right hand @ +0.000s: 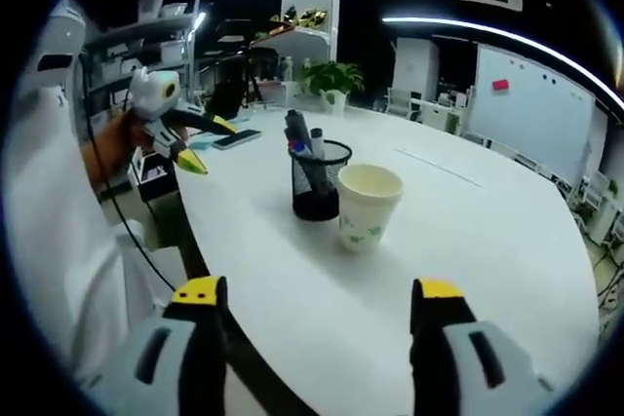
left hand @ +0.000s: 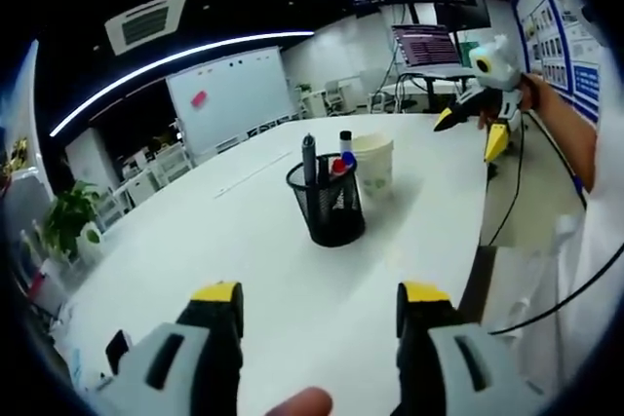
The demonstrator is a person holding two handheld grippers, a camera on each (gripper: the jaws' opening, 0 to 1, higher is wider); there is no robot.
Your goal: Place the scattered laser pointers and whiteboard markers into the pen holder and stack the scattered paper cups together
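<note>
Mesh pen holder (left hand: 328, 204) sat mid-frame touching paper cup (left hand: 373, 163); both grippers (left hand: 317, 301) (right hand: 317, 299) wide, empty; careless swing could've toppled either

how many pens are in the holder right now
3 that I can make out, all upright in the holder: a dark pen on the left, a red-capped one in the middle and a blue-and-white one behind. Shorter ones may be hidden behind the mesh.

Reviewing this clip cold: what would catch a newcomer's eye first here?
The black mesh pen holder, with markers standing in it, sits mid-table beside the paper cup on the white table. Both grippers are open and hold nothing: the left gripper and right gripper are well back from the holder.
</note>
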